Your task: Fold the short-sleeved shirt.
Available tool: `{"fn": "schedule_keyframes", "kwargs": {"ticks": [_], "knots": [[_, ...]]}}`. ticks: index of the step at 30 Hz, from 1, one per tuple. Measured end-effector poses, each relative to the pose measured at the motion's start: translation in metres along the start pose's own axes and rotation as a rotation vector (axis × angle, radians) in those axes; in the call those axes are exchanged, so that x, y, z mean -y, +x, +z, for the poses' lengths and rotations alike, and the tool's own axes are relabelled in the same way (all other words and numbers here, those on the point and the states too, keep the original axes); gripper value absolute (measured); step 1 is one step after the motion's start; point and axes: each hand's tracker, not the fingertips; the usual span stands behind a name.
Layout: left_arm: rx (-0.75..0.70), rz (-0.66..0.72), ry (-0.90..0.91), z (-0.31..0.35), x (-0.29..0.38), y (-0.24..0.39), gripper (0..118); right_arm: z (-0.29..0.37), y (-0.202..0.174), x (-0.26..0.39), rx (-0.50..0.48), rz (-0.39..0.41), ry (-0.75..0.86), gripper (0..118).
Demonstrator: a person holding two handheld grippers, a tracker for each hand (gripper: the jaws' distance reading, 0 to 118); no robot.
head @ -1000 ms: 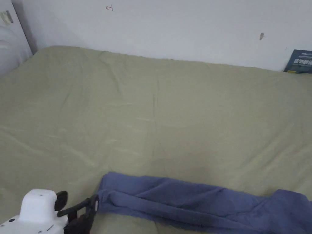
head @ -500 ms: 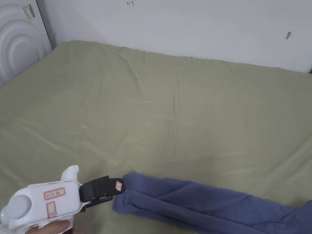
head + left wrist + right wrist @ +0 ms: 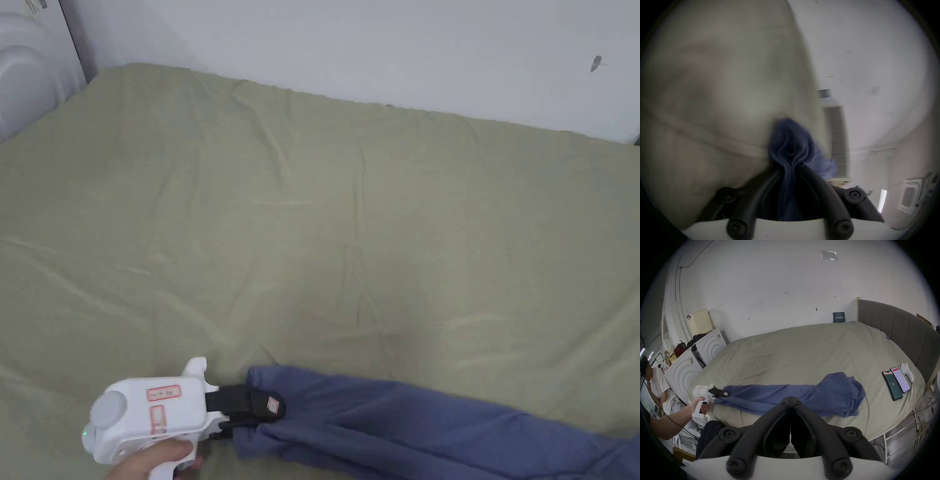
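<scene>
The right hand-held gripper (image 3: pixel 791 398) sits nearest in its own view, its jaws pressed together on nothing, raised off the near edge of the bed (image 3: pixel 802 353) and apart from the shirt (image 3: pixel 802 394). The shirt, blue, lies as a long bunched strip along that near edge, wider and rumpled at the end nearer the headboard (image 3: pixel 899 331). At its other end the left hand-held gripper (image 3: pixel 275 409), held by a hand (image 3: pixel 159 462), has both jaws clamped on a bunch of the cloth; its own view shows folds of shirt (image 3: pixel 789 149) squeezed between the jaws, though that view is blurred. On the bed between the shirt and the headboard lie two phones (image 3: pixel 896 382) side by side, with a small white thing (image 3: pixel 907 372) just beyond them that is hard to make out. The bed's sheet is pale green and creased, otherwise bare behind the shirt. Beyond the bed is a white wall (image 3: pixel 769 280) with a small dark sign (image 3: pixel 838 317) at the far edge. Away from the headboard, past the bed's foot, stand white cabinets (image 3: pixel 693 363), and a person (image 3: pixel 654 379) there, cut off by the picture's rim.
</scene>
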Motion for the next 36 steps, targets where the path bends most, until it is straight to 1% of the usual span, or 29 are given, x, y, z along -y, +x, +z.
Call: {"fn": "schedule_keyframes", "kwargs": {"ticks": [1,2,3,4,5,6,9,12,13,14,16,17,20,22,24,26,28,29,30,31,32,33,34,35,36], "knots": [[0.015,-0.001,-0.017,0.006,0.001,-0.016,2,-0.002,-0.003,-0.001,-0.012,0.001,-0.002,0],[0.245,0.056,0.038,0.008,0.003,0.0,2,-0.003,-0.005,-0.001,-0.021,0.003,-0.003,0],[0.12,0.016,0.048,0.012,0.002,0.01,2,-0.004,-0.008,-0.002,-0.027,0.008,-0.004,0],[0.056,-0.034,0.048,0.014,0.005,0.019,2,-0.005,-0.011,-0.003,-0.031,0.015,-0.004,0],[0.037,-0.073,0.052,0.018,0.009,0.027,2,-0.005,-0.012,-0.003,-0.037,0.02,-0.001,0],[0.011,-0.071,0.057,0.024,0.012,0.035,2,-0.004,-0.014,-0.004,-0.046,0.025,0.001,0],[0.055,-0.067,0.115,0.048,0.012,0.056,2,0.0,-0.019,-0.007,-0.049,0.057,0.016,0],[-0.098,-0.191,0.187,0.068,0.016,0.085,2,0.005,-0.018,-0.005,-0.053,0.072,0.029,0],[-0.183,-0.233,0.19,0.069,0.02,0.095,2,0.007,-0.017,-0.004,-0.051,0.08,0.034,0],[-0.23,-0.267,0.183,0.069,0.025,0.103,2,0.008,-0.017,-0.003,-0.05,0.088,0.036,0],[-0.331,-0.373,0.168,0.06,0.042,0.131,2,0.01,-0.016,0.0,-0.03,0.107,0.039,0],[-0.34,-0.412,0.167,0.056,0.051,0.144,2,0.012,-0.015,0.001,-0.024,0.109,0.04,0],[-0.278,-0.448,0.162,0.029,0.084,0.187,2,0.017,-0.009,0.006,-0.028,0.092,0.052,0],[-0.207,-0.485,0.122,0.001,0.103,0.21,2,0.021,-0.004,0.012,-0.035,0.072,0.066,0],[-0.157,-0.459,0.096,-0.037,0.116,0.224,3,0.025,0.001,0.019,-0.027,0.069,0.075,0],[-0.232,-0.515,0.079,-0.075,0.124,0.233,3,0.03,0.008,0.025,-0.018,0.058,0.08,0],[-0.342,-0.565,0.056,-0.112,0.126,0.232,3,0.036,0.016,0.031,-0.014,0.037,0.086,0],[-0.372,-0.568,0.054,-0.122,0.127,0.23,7,0.038,0.02,0.033,-0.01,0.029,0.088,0],[-0.386,-0.579,0.047,-0.131,0.128,0.227,22,0.041,0.025,0.036,-0.009,0.021,0.088,0],[-0.374,-0.578,0.031,-0.136,0.127,0.225,60,0.043,0.029,0.038,-0.004,0.018,0.086,0],[-0.355,-0.569,0.021,-0.137,0.128,0.224,110,0.044,0.032,0.04,0.007,0.021,0.088,0],[-0.305,-0.559,0.004,-0.13,0.131,0.227,118,0.044,0.036,0.041,0.019,0.028,0.089,0],[-0.263,-0.571,0.04,-0.12,0.134,0.232,114,0.044,0.04,0.042,0.019,0.027,0.088,0],[-0.224,-0.6,0.136,-0.104,0.133,0.241,116,0.044,0.043,0.042,0.018,0.022,0.088,0],[-0.212,-0.63,0.141,-0.093,0.136,0.241,118,0.043,0.046,0.042,0.019,0.013,0.089,0]]}}
